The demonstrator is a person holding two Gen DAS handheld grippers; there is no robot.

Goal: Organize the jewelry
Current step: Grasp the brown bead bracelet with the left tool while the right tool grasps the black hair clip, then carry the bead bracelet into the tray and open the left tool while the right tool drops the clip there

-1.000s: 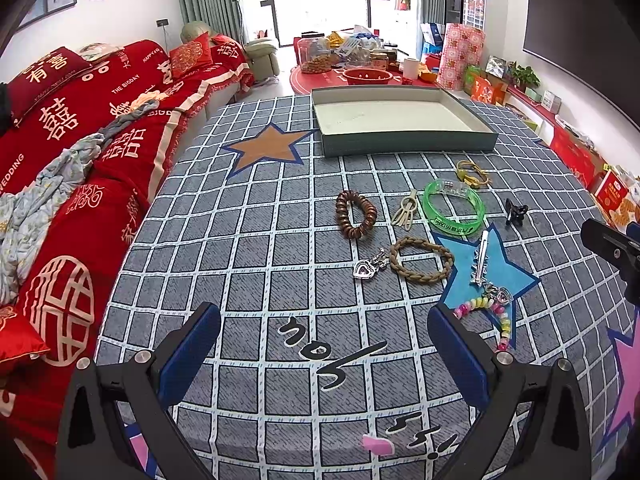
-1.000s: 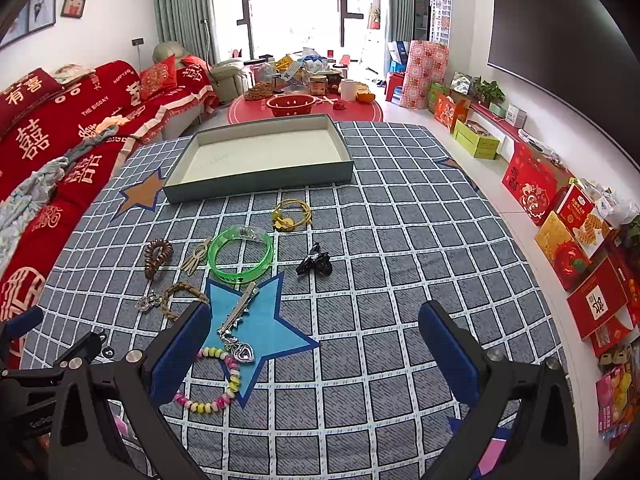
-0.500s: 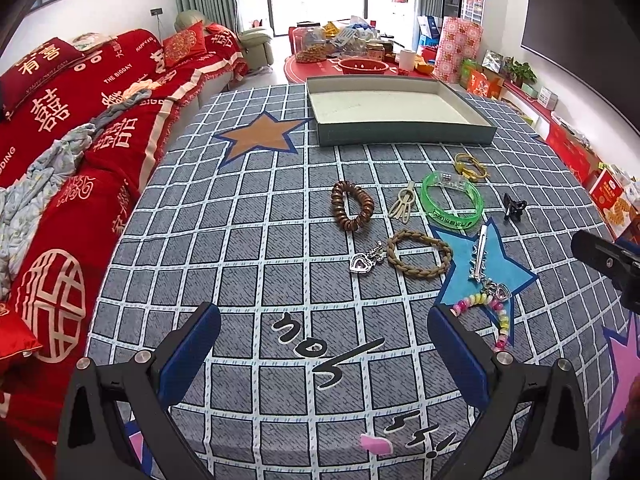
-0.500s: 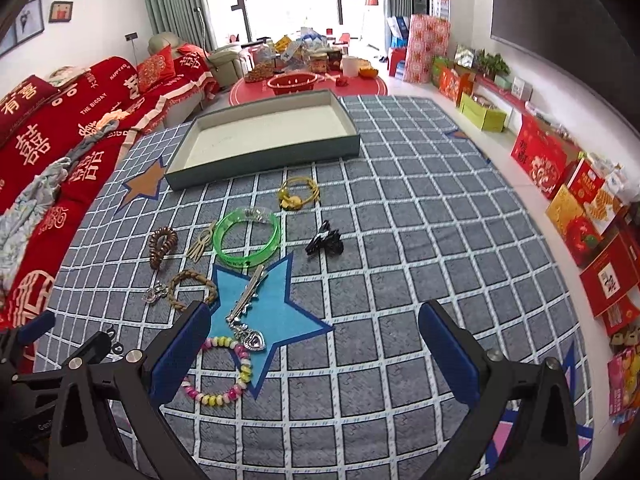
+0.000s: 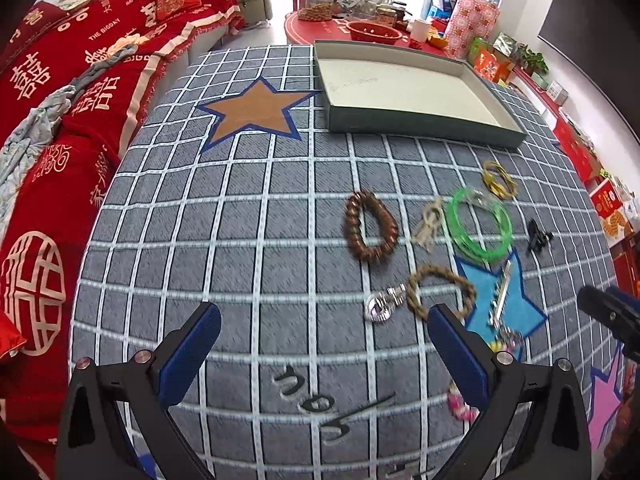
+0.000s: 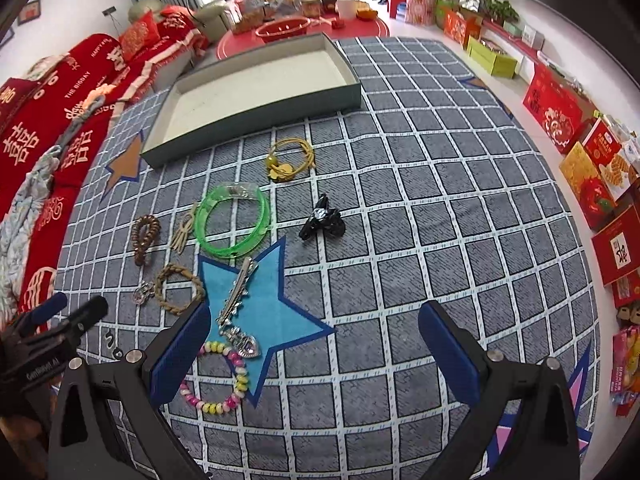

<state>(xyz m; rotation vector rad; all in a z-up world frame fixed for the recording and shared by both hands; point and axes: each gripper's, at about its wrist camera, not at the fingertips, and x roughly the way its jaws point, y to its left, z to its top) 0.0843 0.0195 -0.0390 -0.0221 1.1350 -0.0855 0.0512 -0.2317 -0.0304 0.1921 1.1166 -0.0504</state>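
Between the spread blue pads of your left claw [image 5: 324, 354] lies only grey grid-checked woven cloth [image 5: 240, 240] with stitched lettering; nothing is gripped. Just ahead of its right pad sit a twisted tan rope bracelet [image 5: 440, 292] and a blurred silver charm [image 5: 380, 306] touching it; further out, a ribbed brown coil bracelet [image 5: 370, 230]. Your right claw [image 6: 314, 354] is likewise wide open and empty. Beside its left pad lies a pastel bead bracelet [image 6: 218, 380], part hidden behind that pad, with a spiky silver hair clip [image 6: 236, 300] on the blue star. Beyond: a translucent green bangle [image 6: 232, 222], a glossy black claw clip [image 6: 322, 220], yellow cords [image 6: 290, 158], then the shallow grey box [image 6: 256, 80], pale inside.
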